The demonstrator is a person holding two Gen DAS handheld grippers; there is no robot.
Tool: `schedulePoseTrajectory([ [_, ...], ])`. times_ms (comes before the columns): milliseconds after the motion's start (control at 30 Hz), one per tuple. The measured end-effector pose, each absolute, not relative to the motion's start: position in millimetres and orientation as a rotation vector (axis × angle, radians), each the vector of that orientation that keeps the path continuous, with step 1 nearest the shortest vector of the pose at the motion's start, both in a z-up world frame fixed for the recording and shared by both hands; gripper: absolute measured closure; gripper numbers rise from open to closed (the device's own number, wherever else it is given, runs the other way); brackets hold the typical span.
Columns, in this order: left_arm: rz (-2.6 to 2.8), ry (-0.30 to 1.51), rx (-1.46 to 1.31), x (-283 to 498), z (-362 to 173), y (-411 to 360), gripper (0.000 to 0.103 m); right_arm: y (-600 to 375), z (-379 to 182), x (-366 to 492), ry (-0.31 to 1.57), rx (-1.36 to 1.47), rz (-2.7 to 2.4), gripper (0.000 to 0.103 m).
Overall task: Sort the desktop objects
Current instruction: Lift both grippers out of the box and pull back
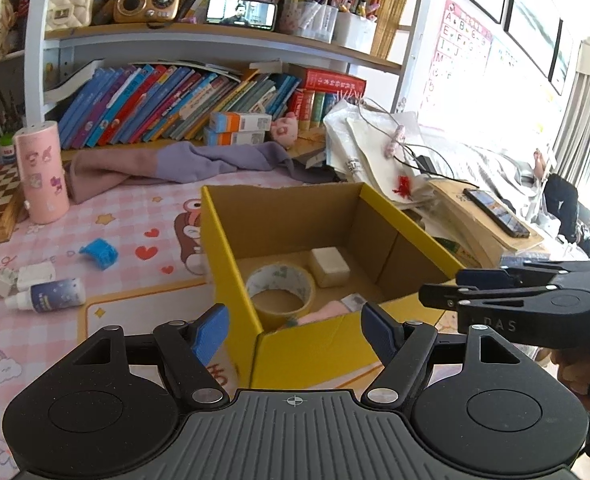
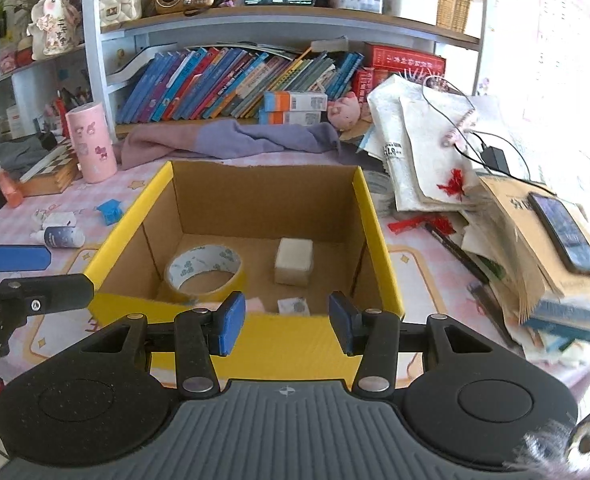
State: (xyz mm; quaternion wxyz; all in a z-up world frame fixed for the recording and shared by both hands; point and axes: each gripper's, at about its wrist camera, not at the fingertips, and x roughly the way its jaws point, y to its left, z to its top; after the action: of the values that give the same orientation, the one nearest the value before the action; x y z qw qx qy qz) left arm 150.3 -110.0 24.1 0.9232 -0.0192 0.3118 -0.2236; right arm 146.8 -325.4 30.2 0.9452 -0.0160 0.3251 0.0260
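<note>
Right wrist view: the yellow box (image 2: 251,240) sits straight ahead of my right gripper (image 2: 287,322), holding a tape roll (image 2: 205,268), a white block (image 2: 293,266) and a small packet (image 2: 293,306). Both my grippers are released and empty. I judge I'm between drops; next, my left gripper (image 1: 295,334) should swing left toward the small bottle (image 1: 49,296) and blue clip (image 1: 99,253) lying on the table (image 1: 135,220).
</note>
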Motion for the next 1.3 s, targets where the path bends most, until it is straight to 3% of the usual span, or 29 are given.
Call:
schedulePoseTrajectory([
  [1300, -0.425, 0.729, 0.04, 76, -4, 17, 0.027, -190, -7, 47, 0.777, 0.054, -0.002, 0.056],
])
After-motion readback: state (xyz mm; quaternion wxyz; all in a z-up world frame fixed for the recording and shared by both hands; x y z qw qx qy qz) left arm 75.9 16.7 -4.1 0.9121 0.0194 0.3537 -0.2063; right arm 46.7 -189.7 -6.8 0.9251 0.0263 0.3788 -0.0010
